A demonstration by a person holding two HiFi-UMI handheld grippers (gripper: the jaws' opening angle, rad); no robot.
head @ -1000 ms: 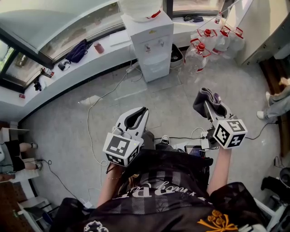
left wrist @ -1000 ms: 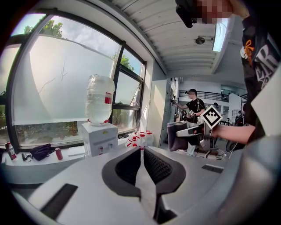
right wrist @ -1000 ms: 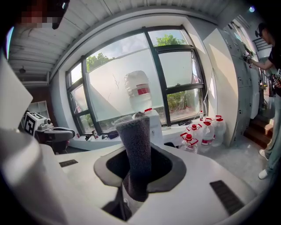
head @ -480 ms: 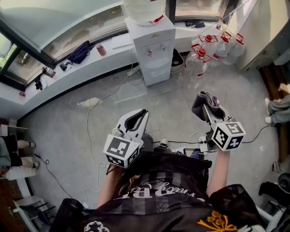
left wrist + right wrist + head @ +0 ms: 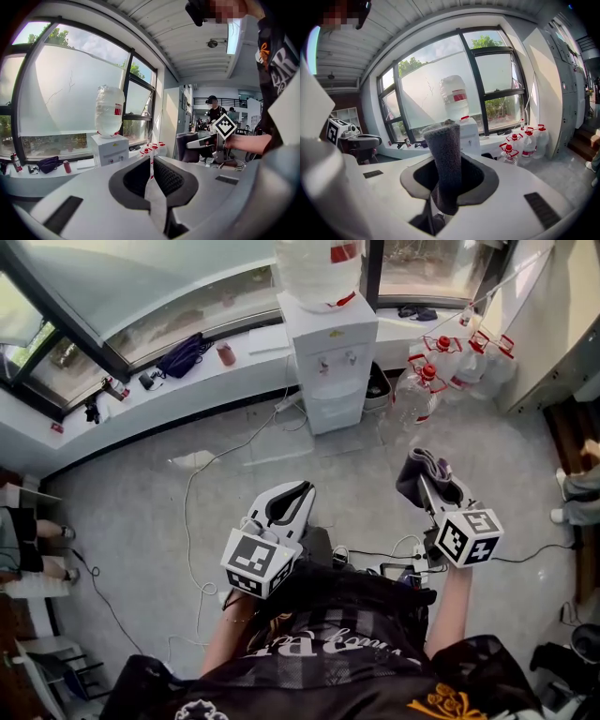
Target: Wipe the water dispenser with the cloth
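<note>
Cloth (image 5: 418,465): dark grey, folded into a thick roll, clamped between the jaws of the right gripper (image 5: 433,486). In the right gripper view the roll (image 5: 446,159) stands up out of the jaws along their axis, free end pointing forward.

Left gripper (image 5: 294,499): jaws drawn together with nothing between them, confirmed in its own view (image 5: 151,180).

Water dispenser (image 5: 330,362): white cabinet, upright, long axis vertical, with an inverted bottle (image 5: 319,268) on top. It stands against the window ledge (image 5: 187,381) at 12 o'clock in the head view, well apart from both grippers.

Key relation: from the right gripper the dispenser lies at about 11 o'clock in the head view. In the right gripper view it sits directly behind the cloth (image 5: 469,136), nearly dead ahead. The left gripper is about equally far, dispenser at roughly 12 to 1 o'clock. The cloth-bearing right hand is the one to close in.

Judgement: wiping not yet begun, no contact; approach on foot needed first.

Room: grey speckled floor (image 5: 141,493), loose cables (image 5: 192,512) across the path (trip risk). Red-capped water jugs (image 5: 450,362) stand at 3 o'clock of the dispenser
</note>
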